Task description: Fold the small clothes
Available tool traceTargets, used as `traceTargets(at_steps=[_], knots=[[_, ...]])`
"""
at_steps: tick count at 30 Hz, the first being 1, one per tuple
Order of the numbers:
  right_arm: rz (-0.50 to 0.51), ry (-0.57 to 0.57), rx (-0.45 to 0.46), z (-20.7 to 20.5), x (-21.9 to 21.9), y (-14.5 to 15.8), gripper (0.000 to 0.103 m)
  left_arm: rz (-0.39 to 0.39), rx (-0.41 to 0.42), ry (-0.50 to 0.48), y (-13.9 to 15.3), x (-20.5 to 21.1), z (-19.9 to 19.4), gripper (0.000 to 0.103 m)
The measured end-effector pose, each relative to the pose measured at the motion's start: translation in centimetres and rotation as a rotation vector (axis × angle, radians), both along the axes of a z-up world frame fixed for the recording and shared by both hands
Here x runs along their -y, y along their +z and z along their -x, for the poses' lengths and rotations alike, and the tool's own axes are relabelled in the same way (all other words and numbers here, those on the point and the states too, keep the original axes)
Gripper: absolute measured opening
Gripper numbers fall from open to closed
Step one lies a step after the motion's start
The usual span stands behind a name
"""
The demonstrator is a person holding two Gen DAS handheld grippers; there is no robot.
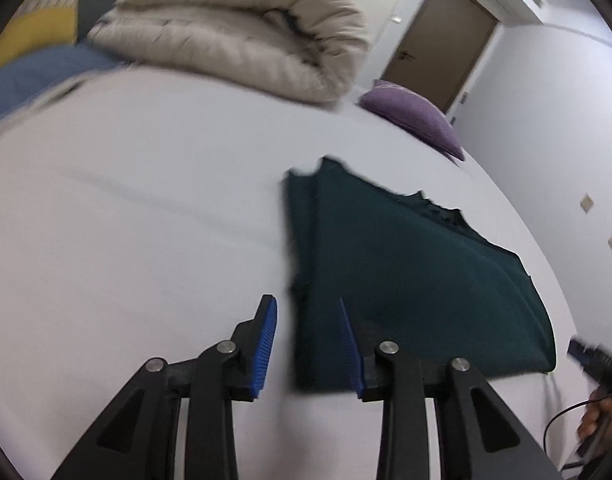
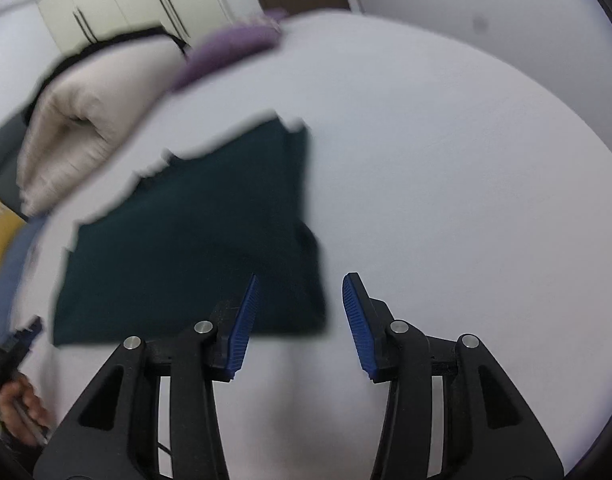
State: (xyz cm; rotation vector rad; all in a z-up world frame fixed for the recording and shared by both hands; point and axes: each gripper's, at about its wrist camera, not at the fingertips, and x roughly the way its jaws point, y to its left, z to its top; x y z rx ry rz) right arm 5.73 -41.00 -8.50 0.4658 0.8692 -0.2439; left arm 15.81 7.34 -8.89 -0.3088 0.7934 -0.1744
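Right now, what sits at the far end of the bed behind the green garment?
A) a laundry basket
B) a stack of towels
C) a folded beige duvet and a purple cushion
C: the beige duvet and purple cushion lie beyond the green garment on the white bed.

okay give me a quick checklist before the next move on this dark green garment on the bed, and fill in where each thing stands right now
1. Left gripper empty, jaws apart: ok.
2. Right gripper empty, jaws apart: ok.
3. Dark green garment lying folded on the white bed sheet: ok.
4. Garment's edges lined up evenly: cannot tell, both views are blurred.
5. Garment apart from the purple cushion and the rolled beige duvet: ok.
6. Garment's right edge away from the bed's edge: ok in the right wrist view.
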Motion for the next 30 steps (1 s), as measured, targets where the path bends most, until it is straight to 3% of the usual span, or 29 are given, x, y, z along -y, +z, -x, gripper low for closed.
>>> traceTargets(at_steps=[3,5,8,10,12,14,17,23,26,28,30], knots=[[-0.134,0.12,0.062,-3.6,-2.4,0.4,0.043,-0.096,0.048,-0.061,1.4,4.3,-1.7,0.039],[-0.261,0.238,0.073,-7.0,-5.4,-0.8,0.043,-0.173,0.054,-0.096,1.5,7.3,-3.3,0.05],[-0.398,0.376,0.049,-11.1,-10.7,-3.4,0.043,-0.288,0.022,-0.145,-0.1,11.2,-5.6,0.05],[-0.479,0.453,0.017,-12.9,-13.6,-5.8,0.042,-0.355,-0.041,-0.142,-2.3,12.5,-6.9,0.05],[-0.431,0.44,-0.022,-13.7,-14.5,-8.0,0.037,-0.327,-0.043,-0.115,-3.3,11.7,-6.7,0.052],[-0.487,0.419,0.021,-13.1,-13.1,-8.8,0.026,-0.31,-0.029,-0.114,-3.6,10.7,-6.0,0.056],[-0.536,0.335,0.079,-11.4,-9.1,-9.2,0.024,-0.303,-0.018,-0.134,-3.8,9.8,-5.5,0.057],[-0.574,-0.079,0.22,-4.5,3.3,-8.9,0.019,-0.256,-0.001,-0.119,-3.5,7.4,-4.1,0.057],[-0.479,-0.187,0.22,-3.2,6.0,-6.5,0.027,-0.252,0.018,-0.082,-2.4,6.7,-3.1,0.057],[-0.456,-0.17,0.254,-3.9,5.7,-4.3,0.029,-0.254,0.041,-0.066,-1.6,6.7,-3.1,0.059],[-0.444,-0.112,0.265,-5.9,4.0,-2.9,0.037,-0.25,0.043,-0.059,-1.2,6.9,-4.2,0.061]])
